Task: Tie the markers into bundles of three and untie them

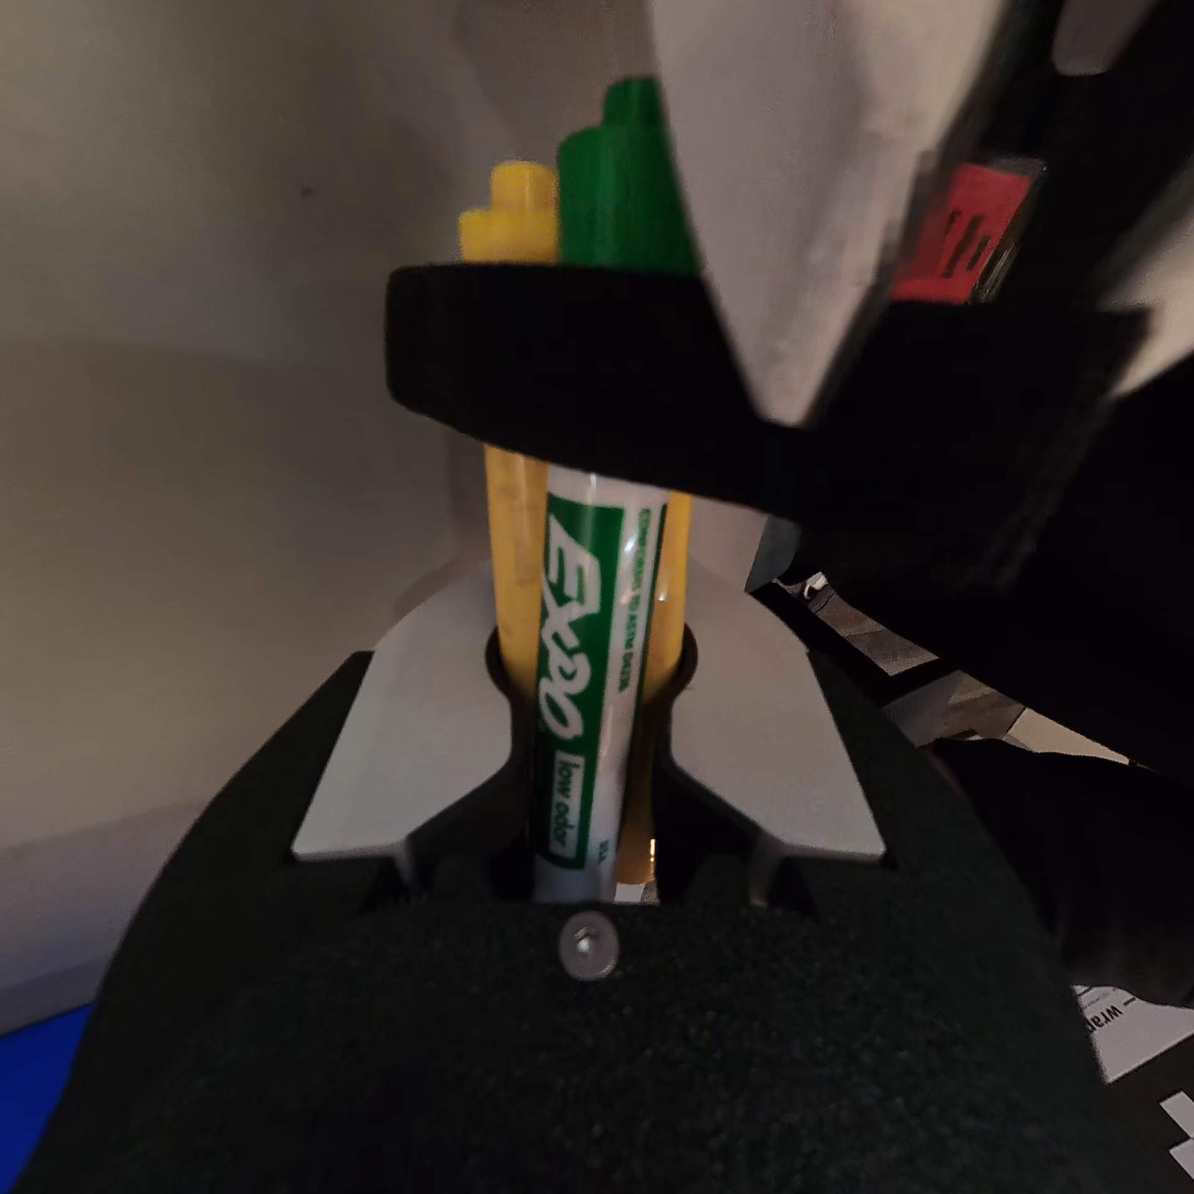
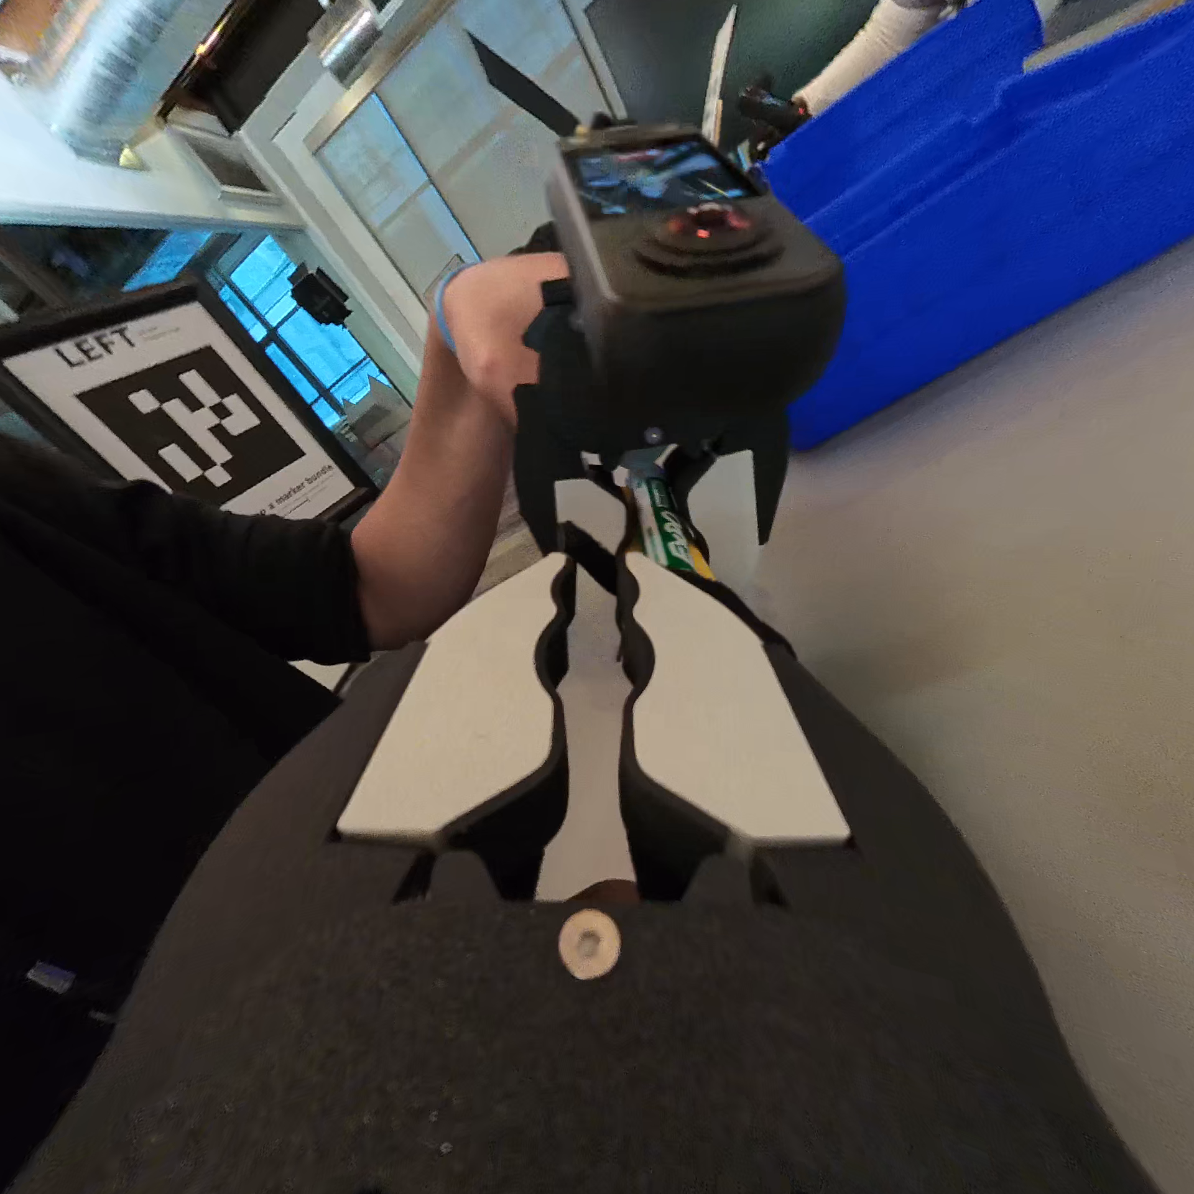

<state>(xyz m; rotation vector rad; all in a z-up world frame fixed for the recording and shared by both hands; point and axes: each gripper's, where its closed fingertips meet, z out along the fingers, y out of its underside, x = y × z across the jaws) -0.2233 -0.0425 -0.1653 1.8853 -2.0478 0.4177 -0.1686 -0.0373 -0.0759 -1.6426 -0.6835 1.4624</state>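
Left wrist view: left gripper (image 1: 591, 672) clamps the markers (image 1: 585, 646) firmly — good; right gripper (image 2: 591, 581), pinching the black strap (image 1: 555, 362), should peel steadily — no yanking.

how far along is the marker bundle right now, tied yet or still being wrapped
Done: three markers are gathered, the green marker and two yellow ones, clamped in the left gripper. In hand: a black strap circles them, its free end running off right towards the right gripper, whose jaws are nearly closed; whether they pinch it is unclear. Left: whether the strap is fastened can't be told, then untying.
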